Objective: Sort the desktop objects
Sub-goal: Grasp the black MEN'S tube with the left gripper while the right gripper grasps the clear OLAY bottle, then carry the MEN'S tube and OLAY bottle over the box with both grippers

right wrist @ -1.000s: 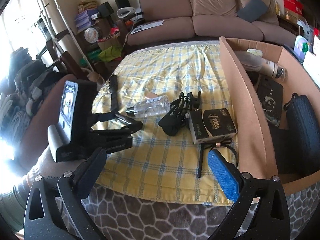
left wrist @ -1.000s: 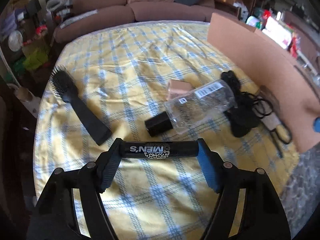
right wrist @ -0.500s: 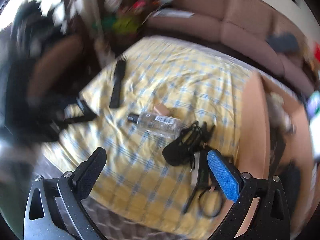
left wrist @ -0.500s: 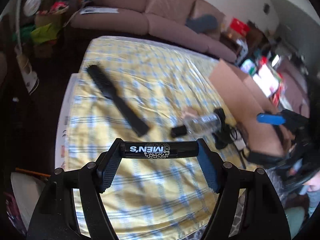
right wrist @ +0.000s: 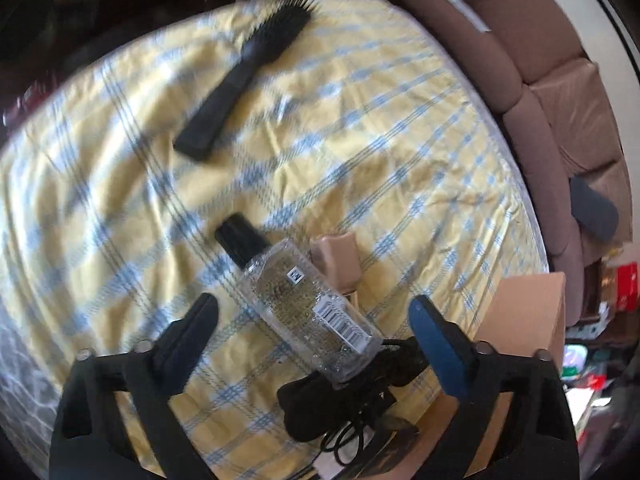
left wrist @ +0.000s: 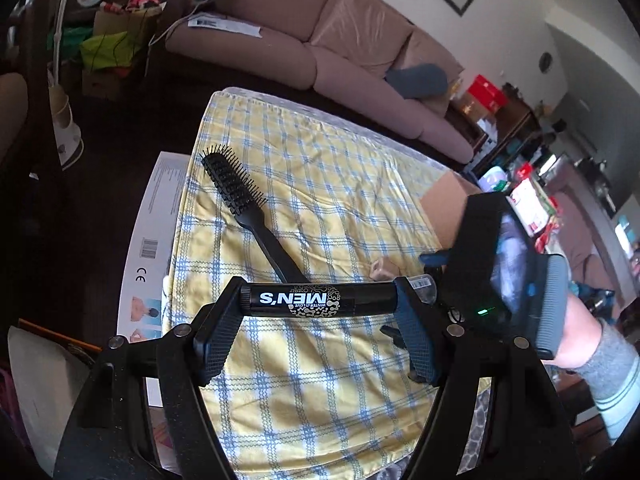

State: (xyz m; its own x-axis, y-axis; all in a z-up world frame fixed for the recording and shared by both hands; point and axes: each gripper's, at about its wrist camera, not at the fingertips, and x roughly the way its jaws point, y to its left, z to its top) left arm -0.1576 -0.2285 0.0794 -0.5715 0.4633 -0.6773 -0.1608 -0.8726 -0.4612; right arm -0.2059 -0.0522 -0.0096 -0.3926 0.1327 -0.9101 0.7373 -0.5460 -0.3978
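pads of the left gripper (left wrist: 320,320) clamp a black tube (left wrist: 318,300) marked "men's" crosswise by its ends, above the yellow checked cloth (left wrist: 320,184) on the tabletop. beyond it a black hairbrush (left wrist: 244,206) lies on the cloth, bristles up. the right gripper (right wrist: 314,330) has its jaws closing, pads not touching anything; a clear bottle (right wrist: 308,296) with a black cap lies on the cloth between and below them. a small tan block (right wrist: 336,258) sits touching the bottle, black cables (right wrist: 344,404) are bunched at its base, and a cardboard box (right wrist: 528,312) stands just beside them.
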